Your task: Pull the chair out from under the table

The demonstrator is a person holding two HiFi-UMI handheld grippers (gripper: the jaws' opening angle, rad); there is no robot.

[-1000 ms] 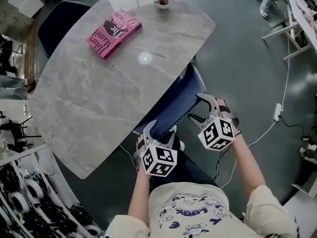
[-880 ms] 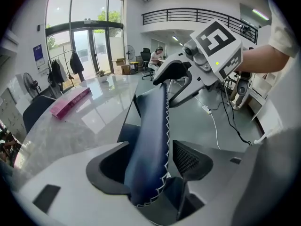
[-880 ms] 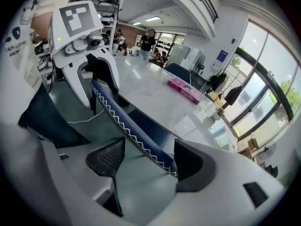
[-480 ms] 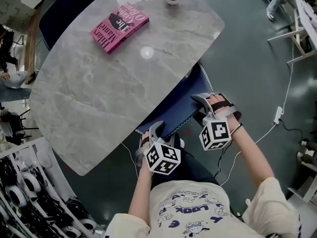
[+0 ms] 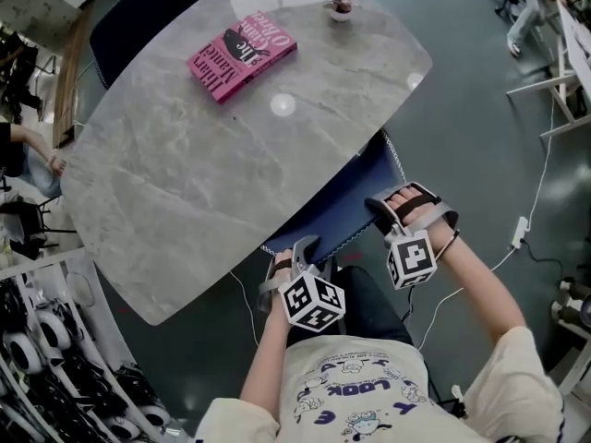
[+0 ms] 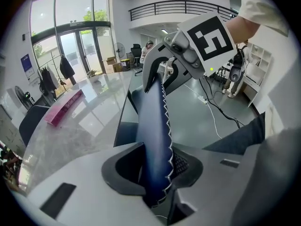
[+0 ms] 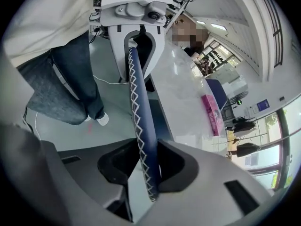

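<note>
Two claws are working on one chair.

Looking down from the head view, the dark blue padded chair with white zigzag stitching (image 5: 346, 192) is sitting tucked under the grey marble-look oval surface (image 5: 203, 173). Only its back is sticking out at the near edge. The left claw (image 5: 297, 247) is coming onto the left end of the chair's top edge. The right claw (image 5: 379, 206) is coming onto the right end, well apart from it. A pink book (image 5: 242, 55) is lying on the surface, far from the work.

In the left gripper view, the jaws are closing. The blue back is filling the gap between them and both pads are pressing on it. This claw is grasping the chair.

In the right gripper view, the jaws are closing too. The stitched edge is sitting between them and leaning on one pad. A thin slit seems to be showing beside the other pad, so this claw is not squeezing the chair yet.

To do this step well, I think the right squeeze is needing to finish first. Then both hands should be pulling back together, level and slow. Pulling one side harder is likely to be turning the chair and bumping it on the surface. The padding is looking soft, so a firm, deep bite should be helping against slipping.
</note>
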